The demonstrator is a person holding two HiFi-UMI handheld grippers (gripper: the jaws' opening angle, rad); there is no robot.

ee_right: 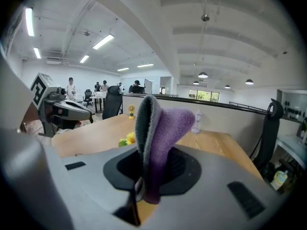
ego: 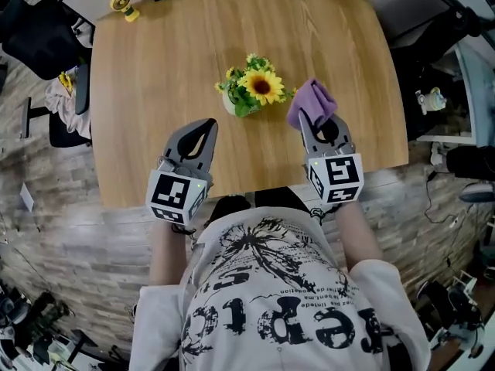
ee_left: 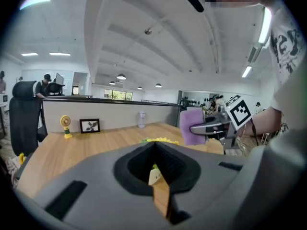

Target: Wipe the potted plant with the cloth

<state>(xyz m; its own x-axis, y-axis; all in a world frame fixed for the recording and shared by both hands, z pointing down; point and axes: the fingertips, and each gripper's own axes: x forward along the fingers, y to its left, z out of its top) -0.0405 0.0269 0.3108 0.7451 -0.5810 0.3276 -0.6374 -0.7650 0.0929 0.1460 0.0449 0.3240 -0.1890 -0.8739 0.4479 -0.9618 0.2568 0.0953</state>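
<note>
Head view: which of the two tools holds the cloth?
The right tool, clamped on the purple cloth; the left tool is shut and empty.

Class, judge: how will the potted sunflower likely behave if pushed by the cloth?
The potted sunflower probably tips or slides easily: small white pot, wide blooms. Its petals likely bend. The cloth looks soft, folding over the right tongs.

I'm working in an open-plan office: wooden table (ego: 155,68), black swivel chair (ee_left: 26,116), ceiling strip lights (ee_right: 110,41) (people (ee_right: 71,87) at distant desks).
</note>
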